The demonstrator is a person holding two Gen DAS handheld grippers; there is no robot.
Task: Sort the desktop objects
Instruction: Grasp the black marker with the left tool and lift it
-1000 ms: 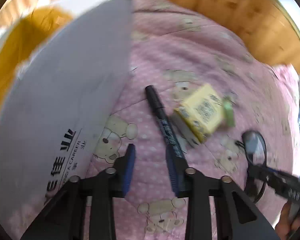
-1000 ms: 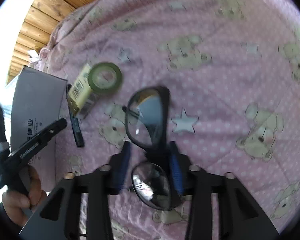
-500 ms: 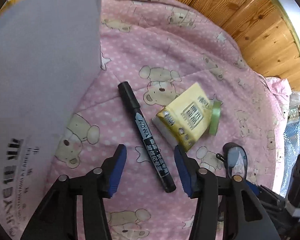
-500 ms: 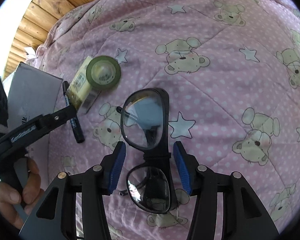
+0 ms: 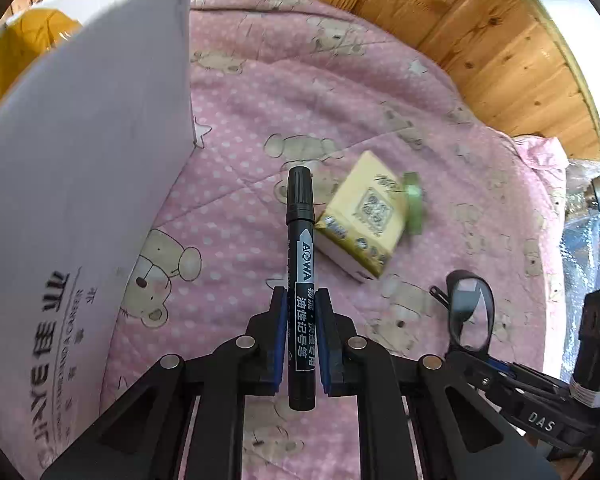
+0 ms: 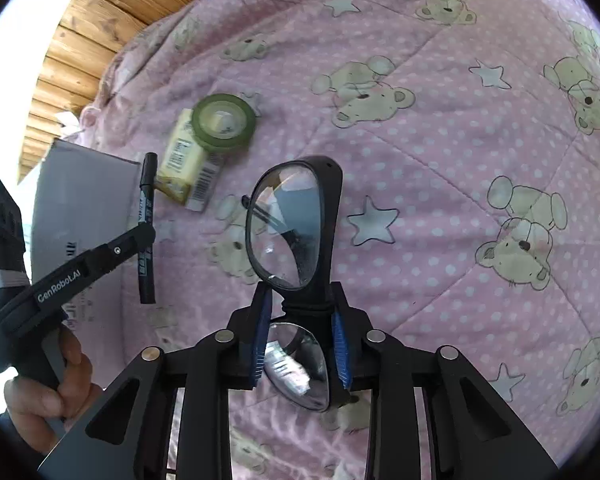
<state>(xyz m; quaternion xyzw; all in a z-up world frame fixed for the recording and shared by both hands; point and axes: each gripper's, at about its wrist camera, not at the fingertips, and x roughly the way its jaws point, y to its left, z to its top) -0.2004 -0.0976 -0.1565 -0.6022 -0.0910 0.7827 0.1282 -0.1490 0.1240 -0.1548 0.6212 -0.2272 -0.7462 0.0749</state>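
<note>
A black marker (image 5: 300, 240) is clamped lengthwise in my left gripper (image 5: 302, 300), which is shut on its lower barrel, cap end pointing away. The marker (image 6: 146, 216) and left gripper (image 6: 148, 236) also show at the left of the right wrist view. My right gripper (image 6: 302, 300) is shut on the bridge of the black-framed glasses (image 6: 288, 224), one lens ahead of the fingers and one behind. The glasses (image 5: 470, 312) appear low on the right in the left wrist view. On the pink bear-print quilt (image 6: 440, 200) lie a yellow packet (image 5: 360, 224) and a green tape roll (image 6: 224, 122) leaning on it.
A large grey cardboard box (image 5: 80, 200) with printed characters fills the left side, close to the left gripper. Wooden planks (image 5: 500, 48) lie beyond the quilt's far edge. A hand (image 6: 48, 392) grips the left tool's handle. Bubble wrap (image 5: 584, 240) sits at the far right.
The left gripper closed on the marker, which was lying loose between its open fingers. The right gripper's fingers closed in on the bridge of the glasses.
</note>
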